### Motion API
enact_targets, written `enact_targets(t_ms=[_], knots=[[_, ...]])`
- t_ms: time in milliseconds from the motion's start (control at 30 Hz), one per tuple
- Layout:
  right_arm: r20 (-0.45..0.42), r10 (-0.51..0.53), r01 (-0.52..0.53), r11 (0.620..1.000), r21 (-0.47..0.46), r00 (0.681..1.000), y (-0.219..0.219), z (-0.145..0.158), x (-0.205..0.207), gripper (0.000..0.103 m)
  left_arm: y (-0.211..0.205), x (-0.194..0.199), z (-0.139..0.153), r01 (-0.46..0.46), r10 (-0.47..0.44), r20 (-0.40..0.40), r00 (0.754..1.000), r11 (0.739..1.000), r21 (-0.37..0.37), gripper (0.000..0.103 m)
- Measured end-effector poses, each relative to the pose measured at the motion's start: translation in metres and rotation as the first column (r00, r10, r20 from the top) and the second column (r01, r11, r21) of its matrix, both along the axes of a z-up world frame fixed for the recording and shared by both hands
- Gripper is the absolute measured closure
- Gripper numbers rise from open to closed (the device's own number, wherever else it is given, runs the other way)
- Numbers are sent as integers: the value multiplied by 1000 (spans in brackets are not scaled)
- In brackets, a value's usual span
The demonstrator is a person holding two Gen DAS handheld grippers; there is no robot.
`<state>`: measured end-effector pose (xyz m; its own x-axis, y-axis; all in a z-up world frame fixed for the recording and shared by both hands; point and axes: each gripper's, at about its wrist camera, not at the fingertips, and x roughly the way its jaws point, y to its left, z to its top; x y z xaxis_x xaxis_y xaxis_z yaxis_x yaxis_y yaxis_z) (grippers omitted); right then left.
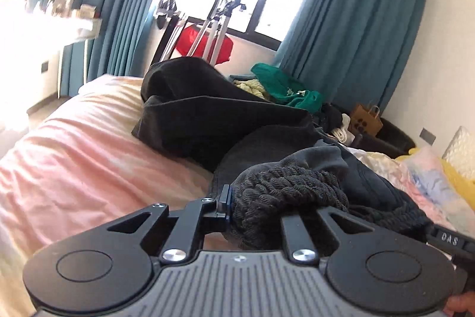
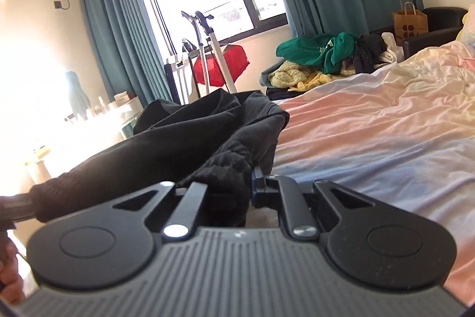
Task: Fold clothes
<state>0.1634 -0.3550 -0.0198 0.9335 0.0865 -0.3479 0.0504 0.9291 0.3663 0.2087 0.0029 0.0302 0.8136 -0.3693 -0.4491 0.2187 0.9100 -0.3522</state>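
Clearly, the left gripper (image 1: 258,207) was clamped on a thick bunch of the black garment (image 1: 190,115): its ribbed knit edge filled the space between the two fingers, and only the left-hand finger pad showed, pressed against the fabric, while the other finger was buried under cloth. The jaws stood part-way apart, kept from meeting by the bulk of the knit. From that grip the garment ran away across the pink bedsheet (image 1: 77,156), heaped in dark folds toward the far edge of the bed.

The right gripper (image 2: 237,183) pinched the same black garment in much the same manner. A fuzzy dark cuff or hem sat between its fingers, the right-hand pad tight against it, and the left finger was hidden by the cloth. The fabric rose from the jaws and lay bunched on the left part of the bed, with the sheet open and wrinkled to the right.

On the left-wrist view, a black handle (image 1: 451,239) at the lower right carried raised letters reading "DAS". A brown paper bag (image 2: 410,20) by the wall bore a pattern of dark dots; no words could be read on it. A green garment (image 2: 320,49) in the pile beyond the bed showed a small white print, too small to make out.
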Motion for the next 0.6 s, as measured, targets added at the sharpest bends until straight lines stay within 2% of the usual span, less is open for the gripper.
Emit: enact_targets(t_ms=[100, 200, 300, 400, 533, 567, 600], knots=[[-107, 39, -41, 999, -12, 994, 33, -15, -25, 91, 38, -2, -23, -37, 31, -125, 992, 998, -48, 92], [-196, 57, -63, 998, -27, 979, 58, -38, -38, 91, 74, -7, -51, -40, 19, -250, 968, 996, -80, 91], [-247, 42, -60, 996, -64, 968, 67, -52, -34, 90, 81, -22, -67, -49, 9, -280, 960, 989, -136, 88], [-266, 33, -47, 998, -46, 963, 63, -61, -32, 90, 80, -39, -69, -42, -11, -306, 952, 985, -167, 86], [-293, 24, -26, 1000, -5, 956, 57, -71, -33, 90, 88, -68, -60, -27, -44, -314, 948, 976, -218, 71], [-300, 22, -21, 1000, 5, 954, 56, -73, -33, 90, 90, -76, -58, -29, -46, -319, 947, 973, -228, 70], [-307, 19, -16, 1000, 15, 952, 54, -75, -34, 90, 93, -85, -57, -26, -55, -318, 946, 969, -246, 64]])
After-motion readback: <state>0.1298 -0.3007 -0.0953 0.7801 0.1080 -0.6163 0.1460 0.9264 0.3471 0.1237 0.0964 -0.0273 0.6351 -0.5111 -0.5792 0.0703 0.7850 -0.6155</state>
